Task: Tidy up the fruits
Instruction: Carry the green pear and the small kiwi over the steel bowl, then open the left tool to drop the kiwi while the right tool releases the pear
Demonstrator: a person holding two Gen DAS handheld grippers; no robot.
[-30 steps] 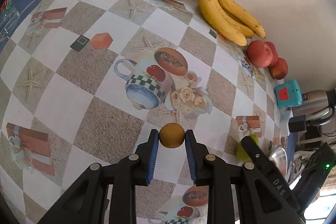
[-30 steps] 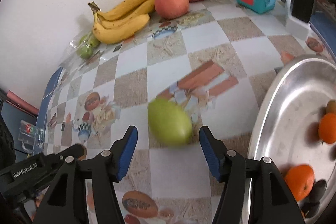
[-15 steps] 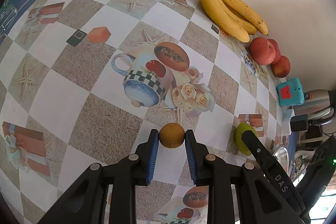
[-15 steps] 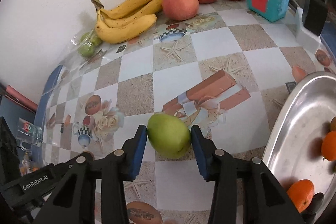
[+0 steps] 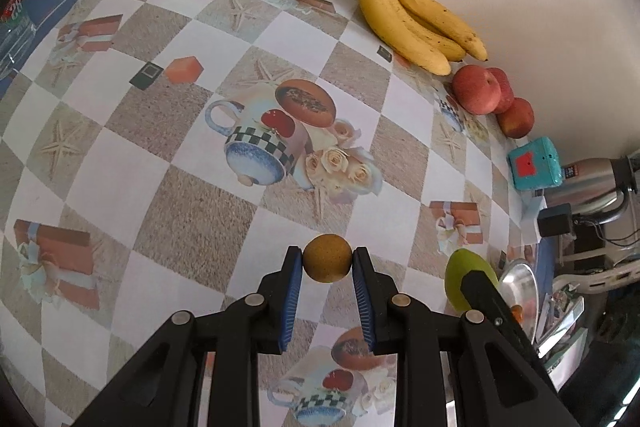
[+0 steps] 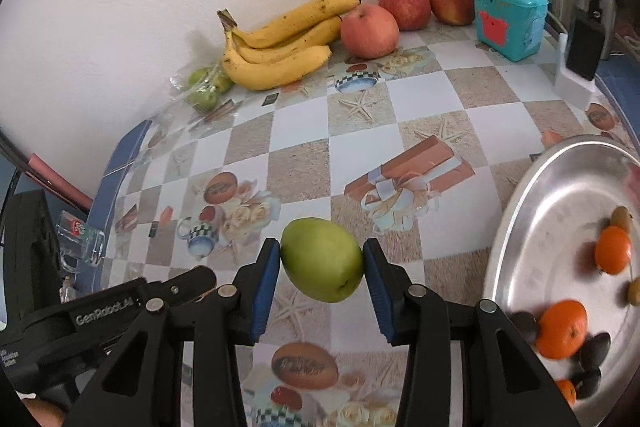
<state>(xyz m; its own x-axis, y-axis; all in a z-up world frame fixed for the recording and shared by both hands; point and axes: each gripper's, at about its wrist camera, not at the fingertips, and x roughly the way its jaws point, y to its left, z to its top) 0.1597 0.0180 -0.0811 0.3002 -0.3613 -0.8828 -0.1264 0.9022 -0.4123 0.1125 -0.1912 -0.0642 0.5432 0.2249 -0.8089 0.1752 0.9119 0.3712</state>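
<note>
Green and smooth, the pear now sits pinched between the blue pads of the right gripper. A second ago those jaws stood spread on either side of it as it lay on the table; they have just been closing, and the pads now press both flanks. The printed pattern beneath looks farther off than before, so the pear seems lifted clear of the cloth, though I cannot see the gap under it directly.

The left gripper has not changed: its jaws stay nearly together, clamped on a small brown fruit held above the table, just as in the earlier views.

Near the right gripper, at the right edge of its view, lies the steel tray, already holding oranges and a few small dark and brown fruits. Along the wall the bananas, the red apples and a clear pack of green fruit remain where they were, beside a teal box.

With both hands loaded, the pick-up step looks finished. Judging by the tray's contents, the likely next move is to carry the pear across to it; the rounded, slick skin could twist in the pads if swung fast.
</note>
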